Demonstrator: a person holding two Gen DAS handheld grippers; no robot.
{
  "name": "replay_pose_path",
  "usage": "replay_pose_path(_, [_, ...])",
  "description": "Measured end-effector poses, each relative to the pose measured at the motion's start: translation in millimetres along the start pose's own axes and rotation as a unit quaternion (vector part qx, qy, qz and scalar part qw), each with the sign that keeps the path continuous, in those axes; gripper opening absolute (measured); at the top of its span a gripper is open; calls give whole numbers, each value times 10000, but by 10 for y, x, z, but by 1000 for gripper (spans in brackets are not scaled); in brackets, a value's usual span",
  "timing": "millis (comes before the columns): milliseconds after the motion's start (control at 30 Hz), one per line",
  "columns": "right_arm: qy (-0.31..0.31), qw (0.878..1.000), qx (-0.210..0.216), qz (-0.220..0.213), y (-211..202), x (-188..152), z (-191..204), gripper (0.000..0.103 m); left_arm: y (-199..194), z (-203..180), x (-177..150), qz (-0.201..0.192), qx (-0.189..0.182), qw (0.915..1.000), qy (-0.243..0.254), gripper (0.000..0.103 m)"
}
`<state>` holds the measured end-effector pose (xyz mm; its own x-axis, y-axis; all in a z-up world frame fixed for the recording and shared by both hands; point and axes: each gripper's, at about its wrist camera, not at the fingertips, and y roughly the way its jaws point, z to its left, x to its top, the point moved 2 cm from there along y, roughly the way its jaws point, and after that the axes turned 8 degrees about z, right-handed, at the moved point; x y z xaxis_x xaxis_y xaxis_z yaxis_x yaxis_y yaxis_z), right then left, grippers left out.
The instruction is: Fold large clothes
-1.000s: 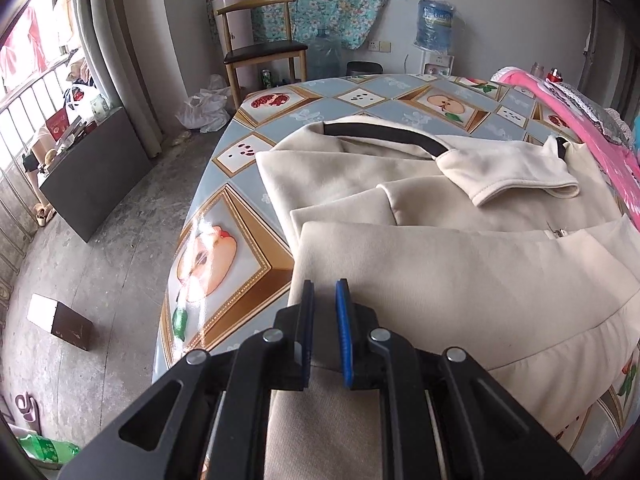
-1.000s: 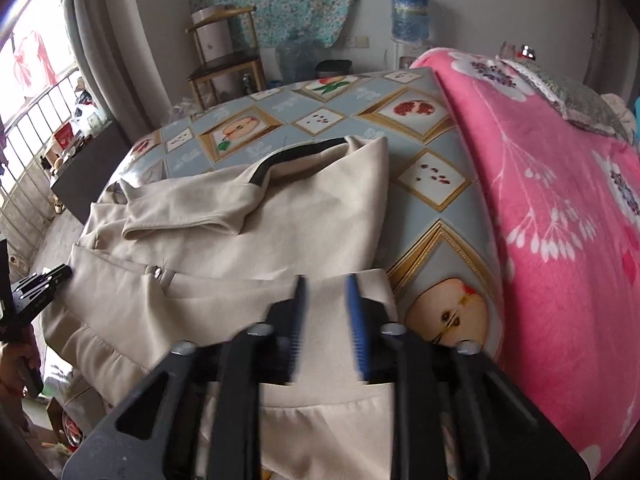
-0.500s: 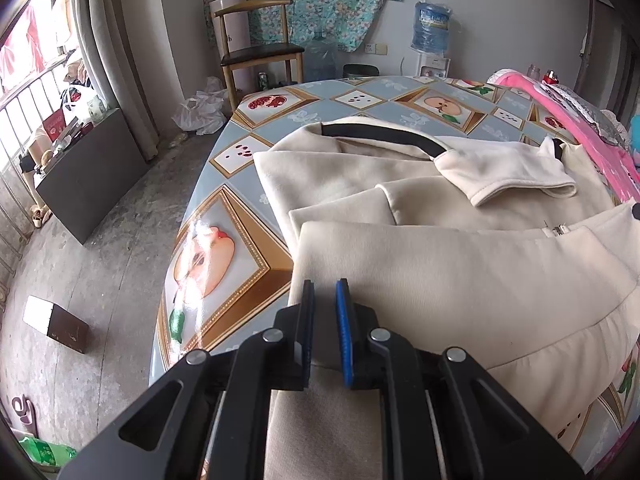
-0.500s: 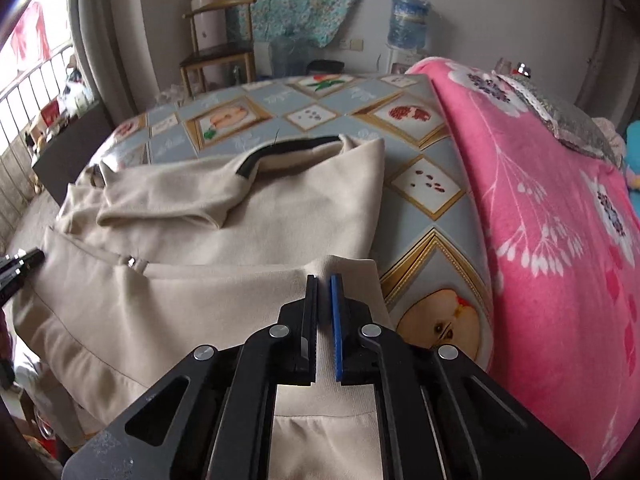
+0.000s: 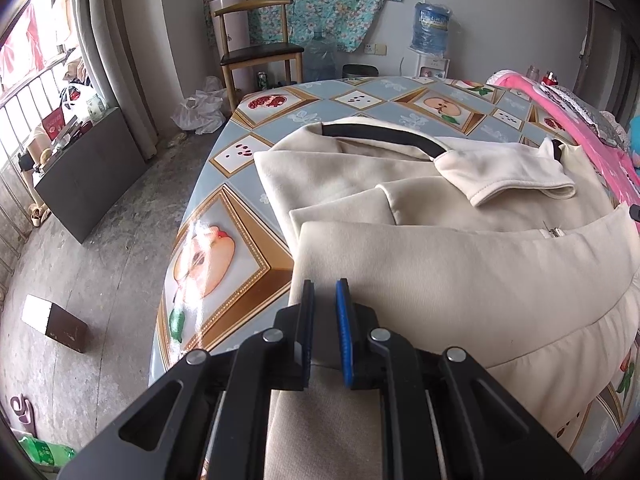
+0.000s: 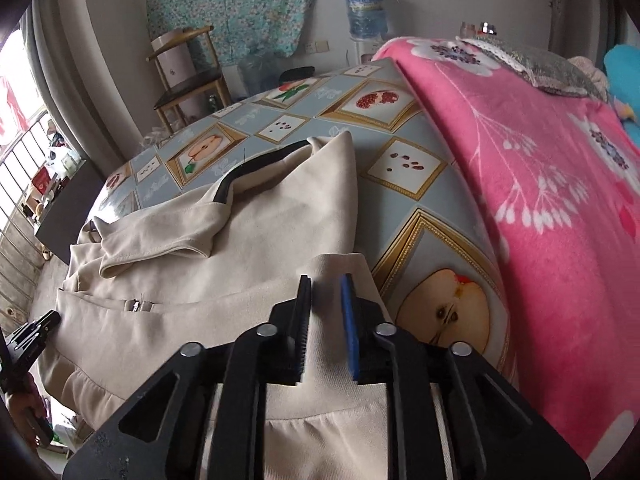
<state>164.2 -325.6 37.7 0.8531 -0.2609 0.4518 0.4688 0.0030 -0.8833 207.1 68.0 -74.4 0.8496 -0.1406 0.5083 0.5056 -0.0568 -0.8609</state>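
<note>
A cream jacket (image 5: 440,272) with a black collar band (image 5: 384,136) lies partly folded on the fruit-patterned table (image 5: 224,216). Its lower part is turned up over the body, and one sleeve cuff (image 5: 520,184) lies across the chest. My left gripper (image 5: 325,292) sits at the near left corner of the folded layer, jaws narrow, with the cream cloth pinched between them. In the right wrist view the jacket (image 6: 240,264) fills the left half. My right gripper (image 6: 326,286) is over its near right corner; the jaws are opening, and the ribbed hem lies between them without being pressed.
A pink flowered blanket (image 6: 540,200) covers the table's right side. The left gripper (image 6: 32,336) shows at the left edge of the right wrist view. Beyond the table stand a wooden chair (image 5: 260,52) and a water dispenser (image 5: 432,28). A small box (image 5: 54,322) lies on the floor.
The right gripper's jaws closed tight on the jacket's corner, then spread apart again, and its view has rolled. The left gripper and the cloth in it have not moved.
</note>
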Motion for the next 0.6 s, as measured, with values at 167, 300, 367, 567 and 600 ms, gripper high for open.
replay_pose_path(167, [-6, 9999, 138, 13, -225, -140, 76, 55, -16, 4, 18, 30, -8, 10000, -46, 12])
replay_pose_path(300, [-276, 9989, 362, 97, -334, -293, 305, 75, -93, -3, 34, -11, 0, 10000, -85, 12])
replay_pose_path(367, [-433, 9978, 466, 169, -344, -368, 452, 80, -159, -28, 44, -49, -42, 9999, -85, 12])
replay_pose_path(567, [-771, 9931, 706, 540, -198, -580, 828, 82, -411, -260, 9, -207, -275, 9991, 231, 18])
replay_pose_path(600, [-830, 9926, 661, 584, -181, -618, 873, 82, -437, -307, -6, -210, -307, 9989, 293, 19])
